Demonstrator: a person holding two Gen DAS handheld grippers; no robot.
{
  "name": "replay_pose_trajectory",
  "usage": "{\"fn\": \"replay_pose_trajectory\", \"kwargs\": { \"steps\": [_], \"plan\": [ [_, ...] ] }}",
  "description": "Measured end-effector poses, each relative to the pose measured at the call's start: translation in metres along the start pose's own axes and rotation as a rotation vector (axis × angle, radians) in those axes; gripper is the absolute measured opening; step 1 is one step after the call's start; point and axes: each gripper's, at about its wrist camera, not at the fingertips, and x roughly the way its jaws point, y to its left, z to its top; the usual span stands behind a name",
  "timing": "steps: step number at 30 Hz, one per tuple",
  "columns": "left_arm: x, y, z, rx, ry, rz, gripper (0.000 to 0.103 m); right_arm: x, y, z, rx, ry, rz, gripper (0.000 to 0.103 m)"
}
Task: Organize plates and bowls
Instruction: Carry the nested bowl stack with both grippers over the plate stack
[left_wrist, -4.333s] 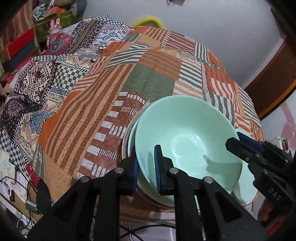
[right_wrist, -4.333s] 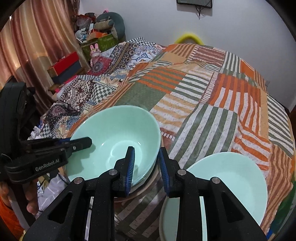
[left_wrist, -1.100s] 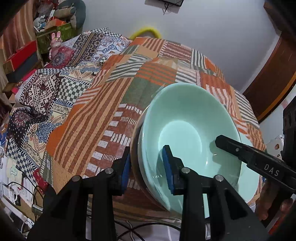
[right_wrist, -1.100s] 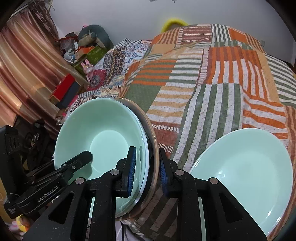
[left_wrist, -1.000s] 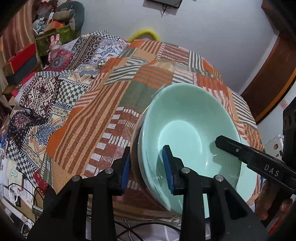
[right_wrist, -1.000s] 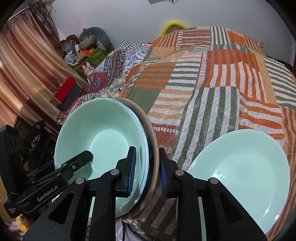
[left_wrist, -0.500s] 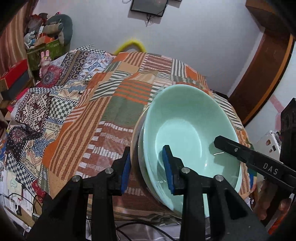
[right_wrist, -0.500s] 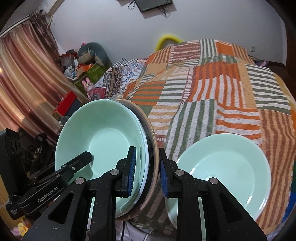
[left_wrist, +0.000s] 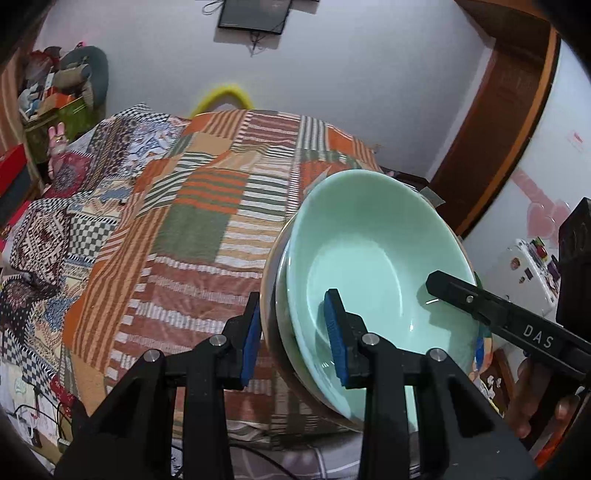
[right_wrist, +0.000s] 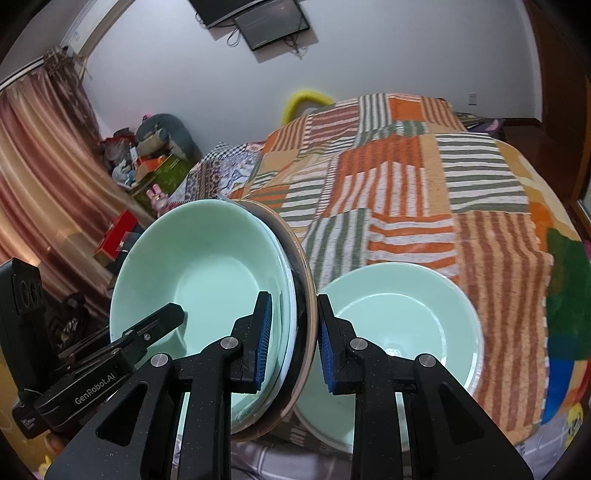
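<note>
Both grippers hold one tilted stack in the air: a mint-green bowl nested on a pale plate and a brown-rimmed plate. My left gripper is shut on the stack's near rim, one pad inside the bowl and one under the brown-rimmed plate. My right gripper is shut on the opposite rim in the same way. Each wrist view shows the other gripper's upper finger reaching into the bowl. A second mint-green bowl lies on the bed to the right of the stack.
A bed under a striped patchwork quilt fills the space below. Boxes and toys and a curtain are on the left, a wooden door on the right. A screen hangs on the far wall.
Both grippers have risen with the stack between them, away from the quilt. More wall shows, and the second bowl on the bed looks smaller and farther off.
</note>
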Motion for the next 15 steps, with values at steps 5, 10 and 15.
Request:
{"fn": "replay_pose_trajectory", "kwargs": {
  "steps": [5, 10, 15],
  "plan": [
    [0.007, -0.018, 0.000, 0.036, 0.015, -0.018, 0.033, -0.011, -0.014, -0.002, 0.027, -0.019, -0.020, 0.022],
    [0.016, -0.033, 0.000, 0.069, 0.036, -0.033, 0.033, -0.019, -0.029, -0.005, 0.057, -0.032, -0.039, 0.022],
    [0.027, -0.046, -0.001, 0.095, 0.059, -0.042, 0.033, -0.024, -0.040, -0.010, 0.080, -0.036, -0.062, 0.022]
  ]
}}
